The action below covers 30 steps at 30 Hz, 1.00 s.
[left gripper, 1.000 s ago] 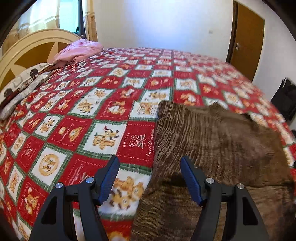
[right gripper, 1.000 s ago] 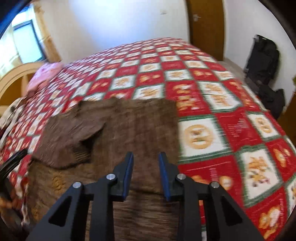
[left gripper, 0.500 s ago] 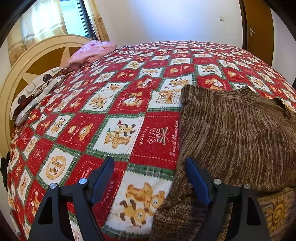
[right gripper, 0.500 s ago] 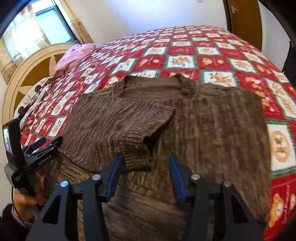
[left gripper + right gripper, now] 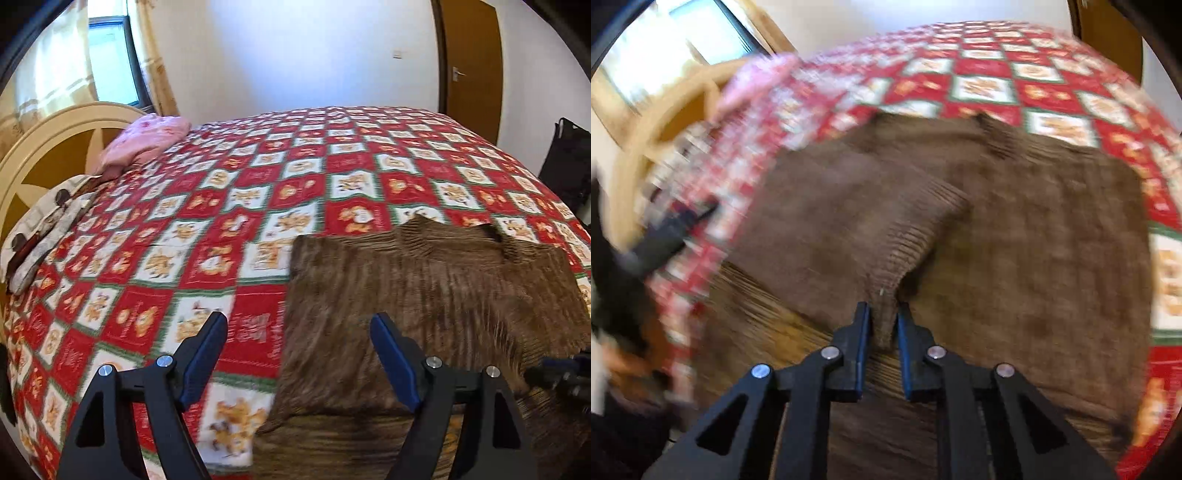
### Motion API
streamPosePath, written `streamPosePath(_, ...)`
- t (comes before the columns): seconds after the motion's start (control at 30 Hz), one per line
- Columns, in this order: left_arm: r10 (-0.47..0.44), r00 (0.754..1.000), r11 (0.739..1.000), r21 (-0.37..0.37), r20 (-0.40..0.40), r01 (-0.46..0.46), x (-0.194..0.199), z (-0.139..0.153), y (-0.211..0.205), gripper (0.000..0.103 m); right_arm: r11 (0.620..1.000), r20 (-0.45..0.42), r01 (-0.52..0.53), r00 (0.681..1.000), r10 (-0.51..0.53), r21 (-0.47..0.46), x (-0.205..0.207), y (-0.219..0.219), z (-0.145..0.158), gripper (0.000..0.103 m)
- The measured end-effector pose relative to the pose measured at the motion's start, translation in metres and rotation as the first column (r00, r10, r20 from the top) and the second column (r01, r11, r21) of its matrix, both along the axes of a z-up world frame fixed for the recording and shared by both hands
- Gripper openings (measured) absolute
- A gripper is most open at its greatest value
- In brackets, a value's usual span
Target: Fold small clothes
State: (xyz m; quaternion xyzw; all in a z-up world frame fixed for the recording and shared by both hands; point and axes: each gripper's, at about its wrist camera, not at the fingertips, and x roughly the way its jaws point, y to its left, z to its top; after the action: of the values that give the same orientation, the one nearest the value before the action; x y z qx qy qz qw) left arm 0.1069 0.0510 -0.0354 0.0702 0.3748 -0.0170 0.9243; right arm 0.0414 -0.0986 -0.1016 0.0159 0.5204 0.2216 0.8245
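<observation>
My right gripper (image 5: 882,325) is closing on the ribbed cuff (image 5: 886,295) of the brown knitted sweater (image 5: 1034,240) spread on the red patchwork quilt (image 5: 184,258); left gripper (image 5: 299,354) hangs wide, empty. Next: carry that sleeve flat across.

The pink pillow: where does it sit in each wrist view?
Left wrist: the pink pillow lies upper left, at the head of the bed beside the cream headboard.
Right wrist: blurred, upper left, beyond the brown sweater.
Shared landmark: the headboard.
</observation>
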Motion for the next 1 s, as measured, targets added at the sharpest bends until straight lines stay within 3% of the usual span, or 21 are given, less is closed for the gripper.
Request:
streamPosePath(0.1,-0.004,0.999,0.999,-0.035,-0.054,0.002,0.008,-0.012,-0.009,0.080,0.998,-0.016,0.017,1.000,-0.016,0.056,-0.004,-0.017,0.004,0.028)
streamPosePath(0.2,0.000,0.994,0.998,-0.056,-0.111,-0.006,0.011,-0.030,-0.015,0.080,0.992,0.059,0.066,0.996,-0.073,0.109,0.002,-0.033,0.022,0.057)
streamPosePath(0.33,0.001,0.990,1.000,-0.027,-0.138,-0.005,0.005,-0.050,-0.019,0.080,0.977,0.137,0.122,0.980,-0.147,0.177,0.028,-0.042,0.035,0.060)
streamPosePath(0.4,0.005,0.991,0.999,-0.051,-0.131,-0.012,0.003,-0.056,-0.014,0.080,0.985,0.161,0.111,0.978,-0.132,0.130,0.042,-0.030,0.033,0.055)
streamPosePath(0.47,0.013,0.993,0.998,-0.067,-0.116,-0.021,0.002,-0.057,-0.011,0.081,0.998,0.174,0.047,0.983,-0.051,0.030,0.058,-0.009,0.025,0.047)
streamPosePath(0.57,0.018,0.995,0.999,-0.041,-0.096,-0.022,0.000,-0.061,-0.012,0.087,0.989,0.163,-0.005,0.986,0.030,-0.147,0.062,0.021,0.001,0.037)
streamPosePath(0.6,0.021,0.995,0.999,-0.041,-0.093,-0.025,0.001,-0.061,-0.012,0.088,0.981,0.194,-0.007,0.980,0.046,-0.194,0.058,0.025,0.000,0.028)
streamPosePath(0.63,0.027,0.995,0.998,-0.047,-0.094,-0.031,0.001,-0.062,-0.011,0.089,0.972,0.213,-0.021,0.974,0.073,-0.236,0.054,0.028,0.001,0.013)
streamPosePath(0.77,0.058,0.989,0.989,-0.130,-0.136,-0.076,0.010,-0.066,0.003,0.099,0.955,0.254,-0.015,0.963,0.094,-0.296,0.056,0.031,0.015,0.011)
streamPosePath(0.9,0.069,0.991,0.993,-0.089,-0.113,-0.079,0.006,-0.066,-0.004,0.099,0.956,0.298,0.008,0.951,0.083,-0.293,0.075,0.034,0.023,0.012)
streamPosePath(1.0,0.067,0.992,0.993,-0.085,-0.105,-0.076,0.005,-0.066,-0.004,0.099,0.962,0.250,-0.010,0.965,0.080,-0.271,0.092,0.039,0.008,0.012)
